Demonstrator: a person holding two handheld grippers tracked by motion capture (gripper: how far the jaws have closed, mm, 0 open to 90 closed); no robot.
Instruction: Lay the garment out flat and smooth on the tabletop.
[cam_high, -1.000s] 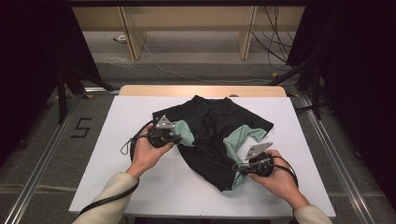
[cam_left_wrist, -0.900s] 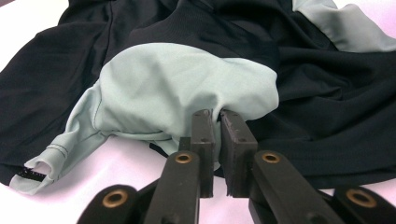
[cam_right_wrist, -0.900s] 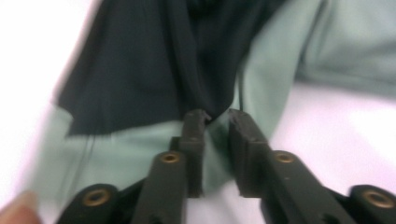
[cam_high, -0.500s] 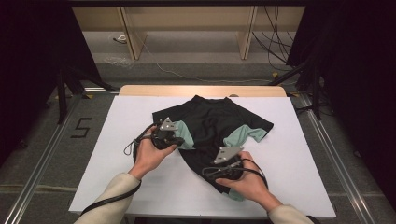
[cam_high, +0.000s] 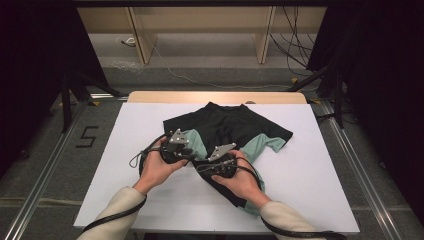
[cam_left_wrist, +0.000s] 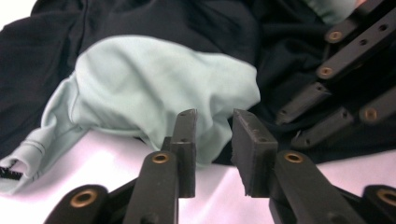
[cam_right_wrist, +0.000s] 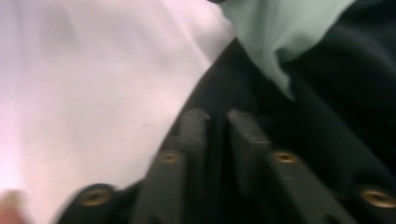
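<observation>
A black and mint shirt (cam_high: 235, 132) lies on the white worktop (cam_high: 320, 180). Left tongs (cam_left_wrist: 212, 140) have just opened narrowly, empty, by its mint sleeve (cam_left_wrist: 163, 93). Right tongs (cam_right_wrist: 217, 135) have just been closing, pinching its black edge.

Both forearms reach in from below, hands side by side, knuckles nearly meeting. The left gripper (cam_high: 192, 151) sits level, its jaws just having parted, a narrow gap between the pads (cam_left_wrist: 250, 149) with nothing pinched. The right gripper (cam_high: 204, 165), just beside it, has been closing; its jaws stand almost together, the view blurred.
</observation>
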